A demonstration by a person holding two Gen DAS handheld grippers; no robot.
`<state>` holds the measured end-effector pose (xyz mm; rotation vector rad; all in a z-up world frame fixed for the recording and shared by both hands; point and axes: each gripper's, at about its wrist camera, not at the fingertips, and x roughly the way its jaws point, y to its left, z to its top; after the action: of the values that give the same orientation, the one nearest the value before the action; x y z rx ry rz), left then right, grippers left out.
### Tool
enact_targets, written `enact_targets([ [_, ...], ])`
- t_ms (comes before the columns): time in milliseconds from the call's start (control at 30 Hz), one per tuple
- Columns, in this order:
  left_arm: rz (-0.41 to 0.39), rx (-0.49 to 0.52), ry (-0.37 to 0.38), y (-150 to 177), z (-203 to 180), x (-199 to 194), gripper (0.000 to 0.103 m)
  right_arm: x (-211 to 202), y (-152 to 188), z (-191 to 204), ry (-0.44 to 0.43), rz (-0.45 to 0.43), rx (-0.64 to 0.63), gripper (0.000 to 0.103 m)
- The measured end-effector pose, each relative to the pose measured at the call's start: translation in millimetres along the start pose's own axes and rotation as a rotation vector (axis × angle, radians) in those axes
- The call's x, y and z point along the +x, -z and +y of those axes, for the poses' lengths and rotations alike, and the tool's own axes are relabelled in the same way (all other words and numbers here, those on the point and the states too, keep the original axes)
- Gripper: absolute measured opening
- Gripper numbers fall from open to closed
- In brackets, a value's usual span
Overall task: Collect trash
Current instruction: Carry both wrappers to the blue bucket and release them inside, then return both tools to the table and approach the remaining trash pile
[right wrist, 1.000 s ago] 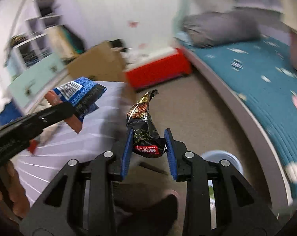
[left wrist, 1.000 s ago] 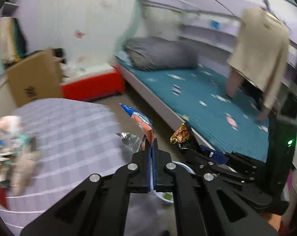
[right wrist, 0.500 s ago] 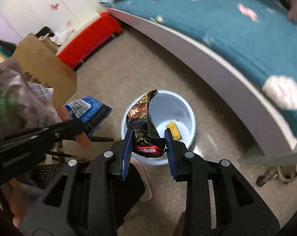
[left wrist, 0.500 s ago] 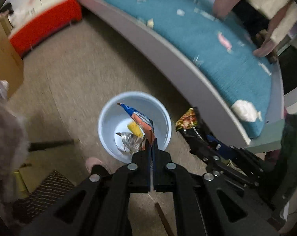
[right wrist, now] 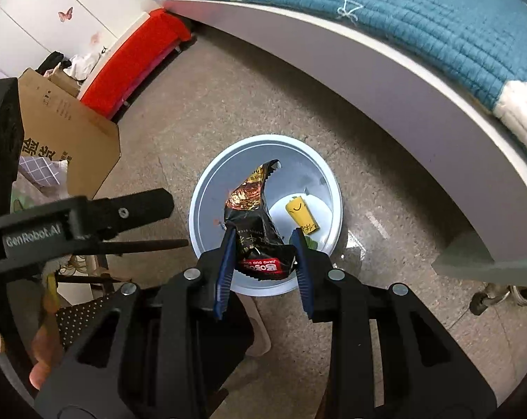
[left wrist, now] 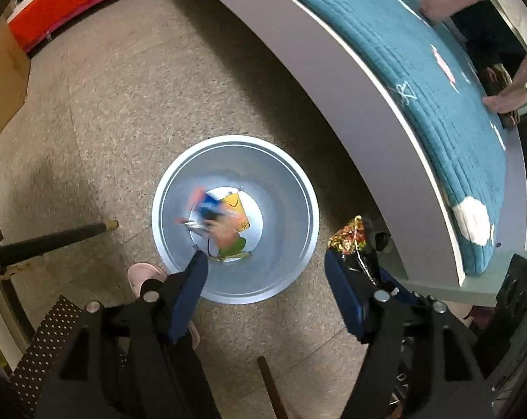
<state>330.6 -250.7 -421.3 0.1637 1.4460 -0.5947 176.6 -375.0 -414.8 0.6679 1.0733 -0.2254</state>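
Right wrist view: the right gripper (right wrist: 263,248) clamps the black wrapper (right wrist: 260,227) directly above the pale bin (right wrist: 319,171) — its long axis points up and away over the bin mouth. Left gripper (left wrist: 263,279) has just been opening, nothing between its jaws — the blue packet (left wrist: 211,209) drops blurred inside the bin.

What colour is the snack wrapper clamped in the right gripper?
Mostly black, with shiny gold-orange foil near the top and a red label at the bottom: snack wrapper, clearest in the right wrist view.

Both grippers are black with silver screws, blue-padded fingers (right wrist: 225,265), white "GenRobot.AI" lettering, and seemingly a pink slipper (left wrist: 143,274).
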Motion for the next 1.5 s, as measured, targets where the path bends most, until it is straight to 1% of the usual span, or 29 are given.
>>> enact_targets([
  [133, -0.003, -0.004, -0.051, 2.7, 6.9, -4.4, 0.068, 4.6, -2.5, 6.2, -0.011, 0.012, -0.007, 0.032],
  [367, -0.023, -0.028, -0.106, 10.8, 23.1, -19.5, 0.068, 2.6, -6.7, 24.0, -0.044, 0.003, -0.033, 0.032],
  [433, -0.046, -0.040, -0.140, 12.3, 26.9, -28.2, 0.068, -0.2, -9.1, 30.9, -0.058, -0.008, -0.043, 0.034],
  [467, -0.065, -0.049, -0.172, 13.1, 28.3, -34.8, 0.068, -1.8, -10.2, 33.5, -0.073, -0.017, -0.045, 0.035],
  [500, -0.078, -0.055, -0.186, 14.1, 27.9, -39.3, 0.068, -4.1, -11.7, 33.9, -0.092, -0.027, -0.044, 0.039],
  [533, -0.092, -0.058, -0.195, 15.2, 27.7, -44.7, 0.069, -5.7, -13.4, 34.3, -0.105, -0.032, -0.035, 0.048],
  [567, -0.111, -0.062, -0.199, 16.0, 27.1, -51.1, 0.070, -6.7, -14.5, 34.0, -0.088, -0.034, -0.026, 0.062],
  [600, -0.127, -0.062, -0.205, 17.3, 26.4, -56.8, 0.073, -7.4, -15.4, 32.6, -0.077, -0.039, -0.023, 0.066],
  [667, -0.155, -0.043, -0.227, 19.4, 20.9, -67.5, 0.073, -11.4, -15.1, 31.2, -0.096, -0.040, -0.017, 0.066],
  [733, -0.182, -0.021, -0.259, 22.1, 13.8, -78.1, 0.074, -19.0, -13.6, 30.8, -0.087, -0.048, -0.022, 0.066],
  [800, -0.193, -0.005, -0.262, 25.2, 8.0, -86.6, 0.074, -29.1, -12.0, 32.4, -0.091, -0.054, -0.032, 0.066],
  [867, -0.211, 0.011, -0.268, 29.3, 0.7, -96.7, 0.074, -41.7, -9.7, 37.3, -0.075, -0.071, -0.051, 0.066],
  [967, -0.253, 0.034, -0.283, 39.0, -11.4, -117.1, 0.074, -65.9, -7.8, 48.9, -0.072, -0.091, -0.079, 0.066],
  [1067, -0.323, 0.045, -0.299, 52.8, -19.4, -148.6, 0.074, -91.5, -5.3, 61.5, -0.094, -0.123, -0.116, 0.066],
  [1133, -0.396, 0.045, -0.304, 65.5, -23.0, -177.2, 0.074, -113.6, -2.0, 74.6, -0.124, -0.151, -0.149, 0.066],
  [1200, -0.487, 0.030, -0.273, 81.2, -23.2, -209.7, 0.074, -137.8, 2.0, 90.0, -0.154, -0.187, -0.193, 0.066],
  [1233, -0.517, 0.022, -0.260, 88.3, -22.8, -223.1, 0.074, -146.3, 4.1, 99.2, -0.168, -0.201, -0.210, 0.066],
  [1267, -0.543, 0.017, -0.254, 95.9, -20.5, -235.6, 0.074, -160.0, 6.0, 108.8, -0.187, -0.222, -0.231, 0.066],
  [1367, -0.636, 0.005, -0.271, 124.7, -11.4, -282.8, 0.074, -190.8, 14.1, 136.7, -0.222, -0.277, -0.290, 0.066],
  [1467, -0.715, -0.013, -0.265, 149.6, -1.3, -321.0, 0.074, -217.0, 23.6, 167.5, -0.262, -0.317, -0.349, 0.066],
  [1500, -0.744, -0.020, -0.276, 159.6, 4.2, -336.3, 0.074, -225.5, 28.1, 177.8, -0.273, -0.332, -0.370, 0.066],
])
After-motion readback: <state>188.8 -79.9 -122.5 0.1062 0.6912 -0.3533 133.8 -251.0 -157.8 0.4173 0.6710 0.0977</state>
